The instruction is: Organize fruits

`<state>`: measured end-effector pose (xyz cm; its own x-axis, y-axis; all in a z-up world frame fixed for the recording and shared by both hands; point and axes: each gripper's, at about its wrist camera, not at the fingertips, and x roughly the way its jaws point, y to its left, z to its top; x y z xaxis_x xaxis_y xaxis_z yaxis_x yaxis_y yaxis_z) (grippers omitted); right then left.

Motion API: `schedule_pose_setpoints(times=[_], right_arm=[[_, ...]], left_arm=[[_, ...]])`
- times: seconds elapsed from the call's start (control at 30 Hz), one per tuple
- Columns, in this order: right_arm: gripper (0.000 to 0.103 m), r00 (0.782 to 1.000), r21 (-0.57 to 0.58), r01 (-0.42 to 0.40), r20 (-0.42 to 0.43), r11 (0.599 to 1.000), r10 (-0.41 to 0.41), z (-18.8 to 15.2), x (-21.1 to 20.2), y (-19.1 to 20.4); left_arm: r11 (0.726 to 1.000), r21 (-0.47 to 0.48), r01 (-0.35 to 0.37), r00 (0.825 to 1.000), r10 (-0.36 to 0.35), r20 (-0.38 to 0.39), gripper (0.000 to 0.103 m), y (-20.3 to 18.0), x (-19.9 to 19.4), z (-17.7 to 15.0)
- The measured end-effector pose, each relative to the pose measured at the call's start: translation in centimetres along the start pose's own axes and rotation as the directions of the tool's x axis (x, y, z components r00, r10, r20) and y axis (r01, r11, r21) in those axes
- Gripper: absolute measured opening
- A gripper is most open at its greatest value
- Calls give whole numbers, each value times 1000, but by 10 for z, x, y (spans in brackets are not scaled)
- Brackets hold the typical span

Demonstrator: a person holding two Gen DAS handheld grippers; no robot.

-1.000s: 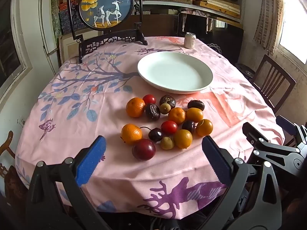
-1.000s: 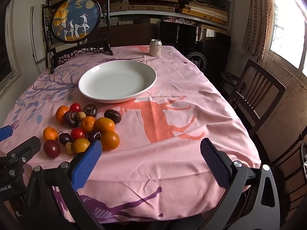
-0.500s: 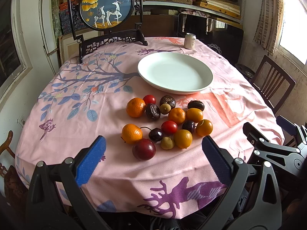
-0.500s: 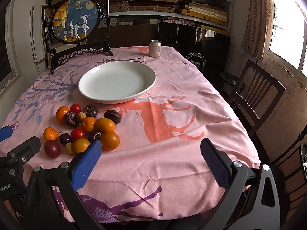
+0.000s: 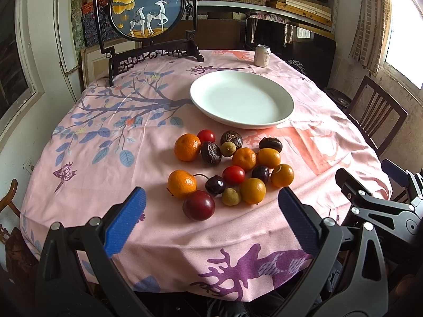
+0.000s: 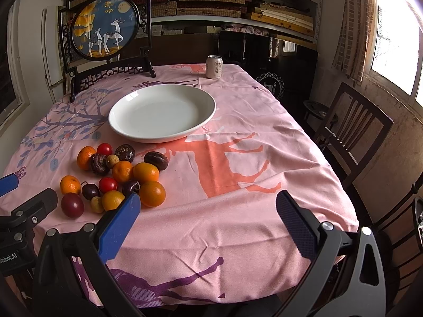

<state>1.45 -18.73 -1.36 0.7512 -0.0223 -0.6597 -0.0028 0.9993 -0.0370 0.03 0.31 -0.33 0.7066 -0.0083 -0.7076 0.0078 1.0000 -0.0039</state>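
— What's hidden from where you sit?

— The table (image 5: pixel 87 185) runs under both of my claws, so its near edge is cut off. The chair (image 6: pixel 351 132) on the right is only partly in frame, and the shelves behind are too dim to read. In the left view the right claw's body (image 5: pixel 383 206) blocks the corner at lower right.

— Anything in the way?

— Nothing between the claws and the fruit. A framed deer screen (image 5: pixel 148 5) stands at the far edge, a drink can (image 6: pixel 214 66) beyond the plate.

— The plate?

— The white plate (image 5: pixel 286 105) sits farther out than the fruit, nothing in it.

— And the fruit?

— The fruit cluster (image 5: pixel 230 169) lies on the cloth just ahead of the left claw (image 5: pixel 211 200), between its fingers in view. A dark red plum (image 5: pixel 198 205) is nearest; oranges, red tomatoes, dark and small tan fruits touch behind it. For the right claw (image 6: pixel 206 206) the cluster is ahead to the left, by its left finger (image 6: pixel 119 222).

— Claw states?

— Both spread wide, gripping nothing.
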Motion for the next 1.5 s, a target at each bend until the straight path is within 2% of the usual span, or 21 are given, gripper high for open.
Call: schedule_pose_setpoints(times=[1.07,1.5], right_arm=[[102,1000,-1,0,-1,1000,0,0,0,1],[102,1000,-6,-3,-4,1000,3,-1,-2,2]], left_arm=[[1000,-2,2,1000,-2,-5,101,2,1,0],[1000,-4,4,1000,-4,-16,101,-1,8,-12]])
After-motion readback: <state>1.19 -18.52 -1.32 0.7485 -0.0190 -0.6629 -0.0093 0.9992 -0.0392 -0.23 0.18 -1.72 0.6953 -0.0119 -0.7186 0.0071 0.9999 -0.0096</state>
